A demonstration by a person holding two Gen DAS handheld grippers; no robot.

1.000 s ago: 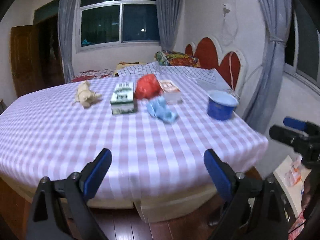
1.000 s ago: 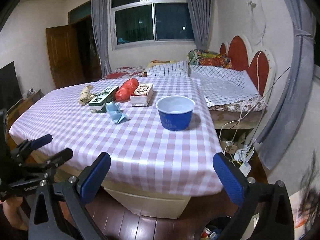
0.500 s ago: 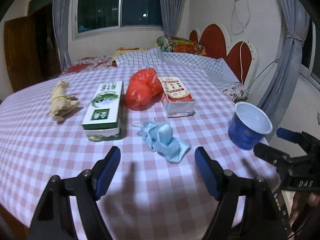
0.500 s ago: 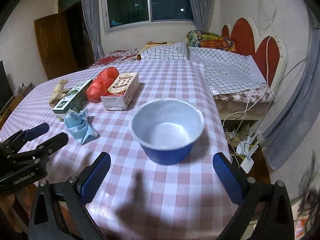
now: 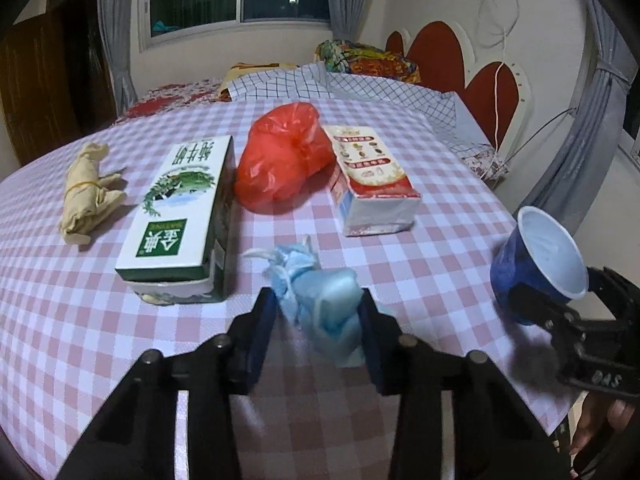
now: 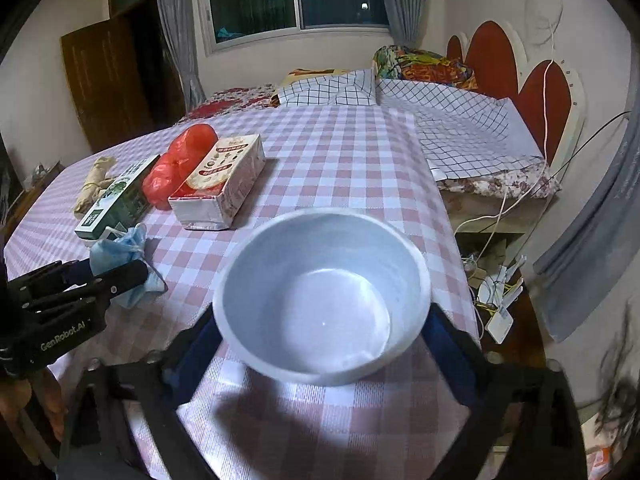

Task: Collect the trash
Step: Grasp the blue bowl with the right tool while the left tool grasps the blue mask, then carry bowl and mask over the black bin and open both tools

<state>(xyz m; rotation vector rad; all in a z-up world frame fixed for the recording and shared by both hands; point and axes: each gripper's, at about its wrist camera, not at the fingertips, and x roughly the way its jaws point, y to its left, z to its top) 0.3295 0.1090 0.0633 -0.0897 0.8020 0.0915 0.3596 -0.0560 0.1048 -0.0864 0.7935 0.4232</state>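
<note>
My left gripper [image 5: 316, 316] is shut on a crumpled light blue face mask [image 5: 328, 300] on the pink checked tablecloth [image 5: 120, 340]. My right gripper [image 6: 324, 336] is shut on a blue paper bowl [image 6: 320, 304] with a white inside, tilted and held at the table's right edge; it also shows in the left wrist view [image 5: 536, 264]. Behind the mask lie a green and white carton [image 5: 180, 212], a red plastic bag [image 5: 284, 156], a red and white carton [image 5: 372, 180] and a tan crumpled wrapper [image 5: 86, 192].
A bed with checked sheets [image 6: 460, 120] and a red headboard [image 6: 532, 80] stands behind the table. Cables and a power strip [image 6: 496, 300] lie on the floor at the right. A grey curtain [image 6: 592, 248] hangs at the far right.
Both grippers moved forward over the table. The left one closed on the blue mask. The right one closed on the blue bowl and tilted it.
</note>
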